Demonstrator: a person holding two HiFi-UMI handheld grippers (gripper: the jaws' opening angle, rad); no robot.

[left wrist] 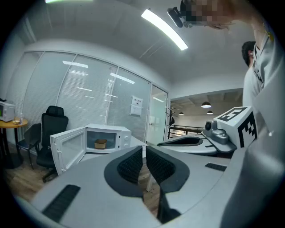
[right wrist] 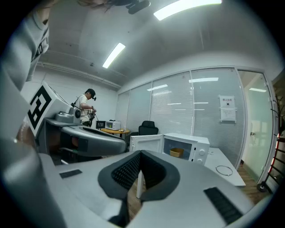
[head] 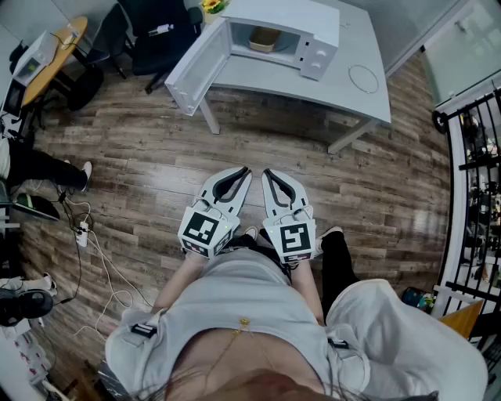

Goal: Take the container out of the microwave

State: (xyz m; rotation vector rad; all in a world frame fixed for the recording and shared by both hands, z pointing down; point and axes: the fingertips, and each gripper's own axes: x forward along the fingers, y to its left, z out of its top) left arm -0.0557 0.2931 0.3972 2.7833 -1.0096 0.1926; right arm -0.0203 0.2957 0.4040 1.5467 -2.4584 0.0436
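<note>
**Q:** Status of the left gripper?

**A:** My left gripper (head: 241, 174) is held low, close to my body, above the wooden floor (head: 141, 157) and well short of the table (head: 344, 98). Its jaws are closed, pad against pad with only a hairline slit between them. Nothing is held. Its marker cube (head: 205, 232) faces up.

**Q:** Status of the right gripper?

**A:** My right gripper (head: 268, 174) is just beside the left one, level with it, and points the same way, toward the table. Its jaws are closed, the tips meet, and they hold nothing.

**Q:** Layout on the table, left edge to right edge?

**A:**
1. The microwave door (head: 196, 69) is swung fully open and overhangs the table's left edge.
2. The microwave (head: 286, 16) stands at the far left of the table, with its open cavity facing me.
3. The container (head: 264, 37), a shallow tan bowl, sits inside the cavity on its floor, roughly central. Neither gripper touches it; both are well apart from it.
4. The control panel (head: 317, 56), with two knobs, forms the right end of the microwave's front.
5. A thin ring (head: 364, 78) lies flat on the bare tabletop near the right edge, apart from the microwave.

**Q:** Is the container confirmed in both gripper views?

**A:** Yes. Each shows it inside the open microwave, beyond the closed jaws.
</note>
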